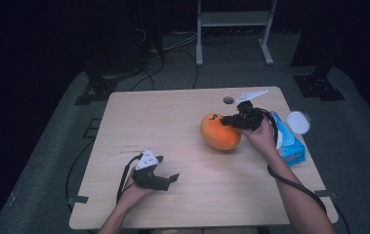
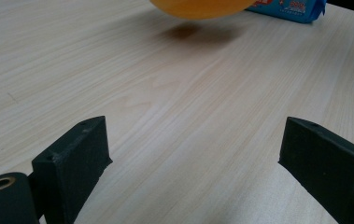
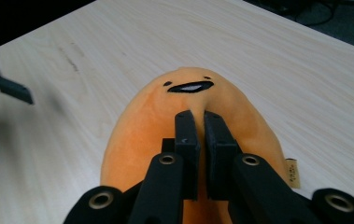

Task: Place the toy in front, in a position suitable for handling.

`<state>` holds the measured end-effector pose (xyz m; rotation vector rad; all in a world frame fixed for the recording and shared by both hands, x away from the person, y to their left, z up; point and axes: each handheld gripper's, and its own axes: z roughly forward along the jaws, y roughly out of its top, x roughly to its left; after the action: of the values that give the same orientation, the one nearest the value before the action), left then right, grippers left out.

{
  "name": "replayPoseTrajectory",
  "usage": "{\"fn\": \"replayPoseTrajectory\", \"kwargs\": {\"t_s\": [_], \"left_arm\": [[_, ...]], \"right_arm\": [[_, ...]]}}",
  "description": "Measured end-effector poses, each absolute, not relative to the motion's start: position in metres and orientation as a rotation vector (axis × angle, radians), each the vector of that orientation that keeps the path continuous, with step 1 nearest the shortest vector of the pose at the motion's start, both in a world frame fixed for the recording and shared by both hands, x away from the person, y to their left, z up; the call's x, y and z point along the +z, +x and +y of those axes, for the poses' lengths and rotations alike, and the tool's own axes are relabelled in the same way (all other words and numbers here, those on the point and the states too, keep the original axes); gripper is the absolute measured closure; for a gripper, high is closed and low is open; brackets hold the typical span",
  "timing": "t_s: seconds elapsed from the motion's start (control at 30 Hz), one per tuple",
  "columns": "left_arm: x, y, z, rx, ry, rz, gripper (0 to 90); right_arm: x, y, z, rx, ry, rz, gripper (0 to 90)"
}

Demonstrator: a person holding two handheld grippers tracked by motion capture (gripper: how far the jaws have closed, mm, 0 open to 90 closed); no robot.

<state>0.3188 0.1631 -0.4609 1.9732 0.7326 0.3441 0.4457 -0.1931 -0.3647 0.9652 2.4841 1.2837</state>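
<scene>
While your left gripper (image 1: 169,179) rests low near the front edge of the tabletop (image 1: 182,117) with its jaws spread wide and nothing between them, the work sits farther out with your right gripper (image 3: 196,122). It is clenched on a pinch of fabric on top of the orange egg-shaped plush toy (image 3: 188,121), just behind the stitched face. From the left gripper view the plush toy (image 2: 198,7) appears to hang slightly clear of its shadow, so the lifting step looks to be in hand. Next, you will likely need to keep that pinch firm and carry the toy steadily, since soft fabric can slip. Beyond it lie a blue tissue pack (image 1: 290,144) and a round white lid (image 1: 298,122).
</scene>
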Motion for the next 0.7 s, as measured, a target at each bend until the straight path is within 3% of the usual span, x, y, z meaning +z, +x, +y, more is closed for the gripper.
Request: {"fn": "replayPoseTrajectory", "kwargs": {"t_s": [0.7], "left_arm": [[-0.455, 0.318, 0.173, 0.302, 1.904, 0.707, 7.8]], "right_arm": [[-0.357, 0.378, -0.148, 1.320, 0.559, 2.678, 84.9]]}}
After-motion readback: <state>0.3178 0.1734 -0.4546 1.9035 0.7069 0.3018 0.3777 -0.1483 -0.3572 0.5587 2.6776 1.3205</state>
